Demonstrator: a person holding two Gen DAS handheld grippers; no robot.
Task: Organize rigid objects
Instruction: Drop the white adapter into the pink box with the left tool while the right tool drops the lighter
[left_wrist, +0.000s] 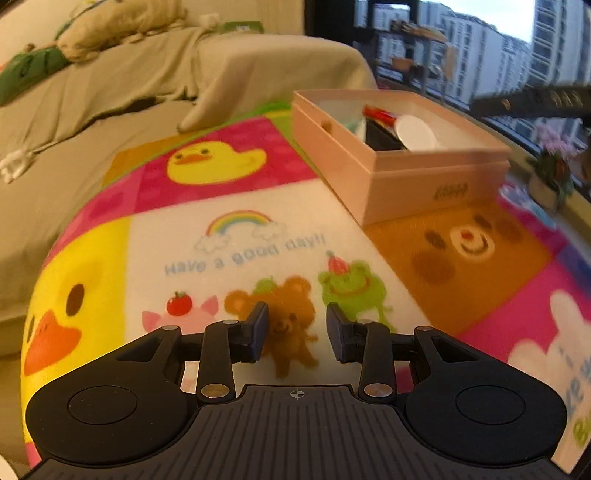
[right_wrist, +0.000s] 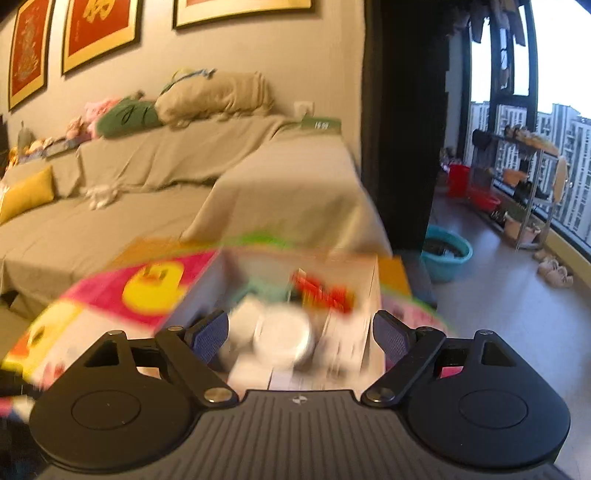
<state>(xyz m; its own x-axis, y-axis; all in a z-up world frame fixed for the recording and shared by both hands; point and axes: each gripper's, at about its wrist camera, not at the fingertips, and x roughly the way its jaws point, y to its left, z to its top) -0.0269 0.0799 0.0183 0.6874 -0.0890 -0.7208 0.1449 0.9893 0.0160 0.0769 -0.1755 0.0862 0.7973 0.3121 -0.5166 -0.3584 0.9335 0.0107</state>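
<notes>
Left gripper (left_wrist: 297, 332): lower centre of its frame, fingers spread, nothing between them, over the colourful cartoon-print cloth (left_wrist: 240, 236).
Right gripper (right_wrist: 301, 338): fingers spread wide, empty, above the blurred box contents.
Pale pink rectangular cardboard box (left_wrist: 373, 173): upper right, open, on the cloth.
White round lid (left_wrist: 415, 133): inside the box beside a red item (left_wrist: 378, 114).

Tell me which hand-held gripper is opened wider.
The right hand-held gripper: its blue pads stand far apart above the pink cardboard box, while the left hand-held gripper shows a narrower gap.
</notes>
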